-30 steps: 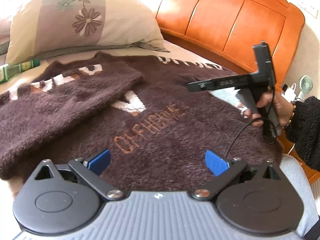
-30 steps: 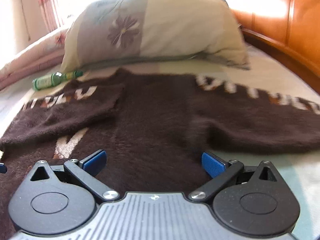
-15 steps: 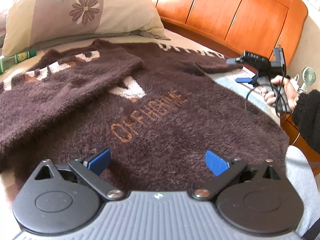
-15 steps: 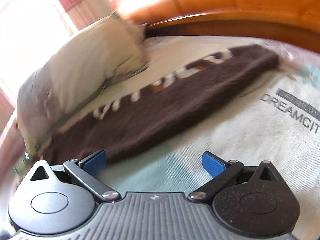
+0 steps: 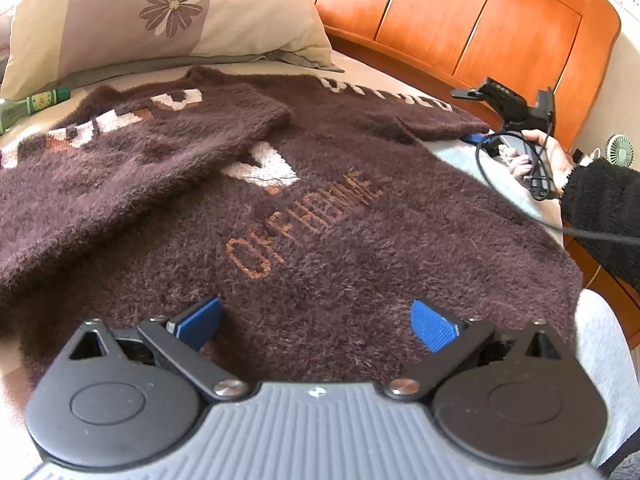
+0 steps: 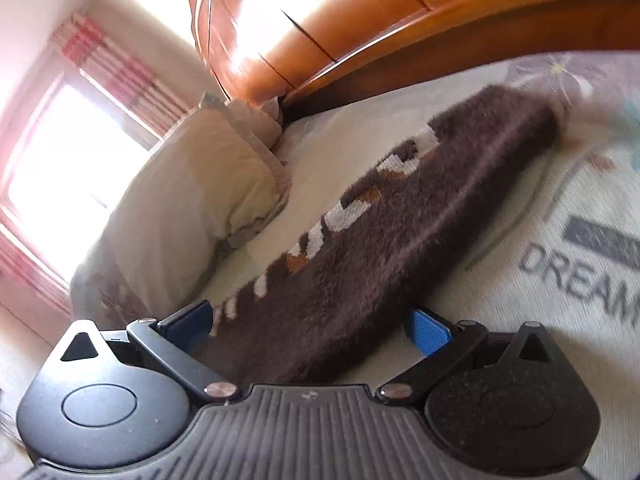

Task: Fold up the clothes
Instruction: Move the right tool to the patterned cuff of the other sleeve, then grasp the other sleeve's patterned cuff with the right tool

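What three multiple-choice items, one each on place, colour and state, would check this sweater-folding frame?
1. Where does the green bottle lie?
A. on the sweater's lettering
B. on the sheet at the foot of the pillow, beside the folded sleeve
C. by the headboard

2. What colour is the sweater?
A. dark brown
B. grey
C. red

3. How does the right gripper stand?
A. shut on the pillow
B. open, with the far sleeve running between its fingers
C. shut on a cable

Answers: 1 B, the left wrist view shows the bottle on the pale sheet under the pillow's edge; 2 A, the fuzzy knit is brown throughout; 3 B, the blue pads stand wide apart on either side of the sleeve.
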`<state>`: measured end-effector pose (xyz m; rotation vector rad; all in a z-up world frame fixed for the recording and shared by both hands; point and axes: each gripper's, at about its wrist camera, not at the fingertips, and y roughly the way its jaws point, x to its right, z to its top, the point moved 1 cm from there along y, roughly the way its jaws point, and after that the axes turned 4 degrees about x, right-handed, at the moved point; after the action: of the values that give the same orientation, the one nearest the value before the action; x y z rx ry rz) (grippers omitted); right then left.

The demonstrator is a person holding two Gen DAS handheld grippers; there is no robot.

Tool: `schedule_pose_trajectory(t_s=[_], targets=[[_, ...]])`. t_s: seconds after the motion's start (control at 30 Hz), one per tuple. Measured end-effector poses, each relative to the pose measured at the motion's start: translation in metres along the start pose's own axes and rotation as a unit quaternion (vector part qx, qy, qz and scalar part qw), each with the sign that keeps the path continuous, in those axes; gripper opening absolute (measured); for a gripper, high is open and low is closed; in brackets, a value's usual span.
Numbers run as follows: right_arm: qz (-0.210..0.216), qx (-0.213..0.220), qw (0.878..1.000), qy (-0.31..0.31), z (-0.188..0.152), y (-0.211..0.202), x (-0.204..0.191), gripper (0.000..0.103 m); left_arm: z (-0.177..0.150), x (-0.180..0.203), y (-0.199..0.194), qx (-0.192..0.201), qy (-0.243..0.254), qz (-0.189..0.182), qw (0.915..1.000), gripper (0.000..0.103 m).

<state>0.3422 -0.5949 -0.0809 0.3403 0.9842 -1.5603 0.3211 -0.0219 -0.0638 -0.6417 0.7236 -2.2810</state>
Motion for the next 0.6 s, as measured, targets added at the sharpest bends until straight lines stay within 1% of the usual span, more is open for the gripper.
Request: schedule_pose_trajectory(t_s=[0.13,0.27,0.33,0.47,0.53,0.6], targets=[[-0.009,0.009,1.0,-0.025,0.005,0.015,-0.003,0.103,-0.001,0.0,0.002,-0.001,0.007,0.001,1.0,0.102],[-0.008,0.032,0.999,-0.043,0.005,0.024,-0.004,0.103,-0.002,0.001,0.002,0.001,0.015,0.0,0.9999,0.102],[-0.009,0.044,0.998,-0.046,0.004,0.025,-0.004,0.103,-0.002,-0.001,0.002,0.002,0.013,-0.002,0.9999,0.102],[-0.006,0.05,0.997,-0.05,0.003,0.026,-0.004,0.103,-0.002,-0.005,0.002,0.008,0.004,-0.01,0.9999,0.102],[-0.004,0.048,0.998,-0.034,0.009,0.027,-0.003,0.103,-0.002,-0.006,0.001,0.009,0.004,-0.012,0.9999,0.102],[0.008,0.052,0.999,-0.005,0.014,0.027,-0.001,0.103,-0.002,-0.005,0.002,0.009,0.005,-0.011,0.9999,0.102]])
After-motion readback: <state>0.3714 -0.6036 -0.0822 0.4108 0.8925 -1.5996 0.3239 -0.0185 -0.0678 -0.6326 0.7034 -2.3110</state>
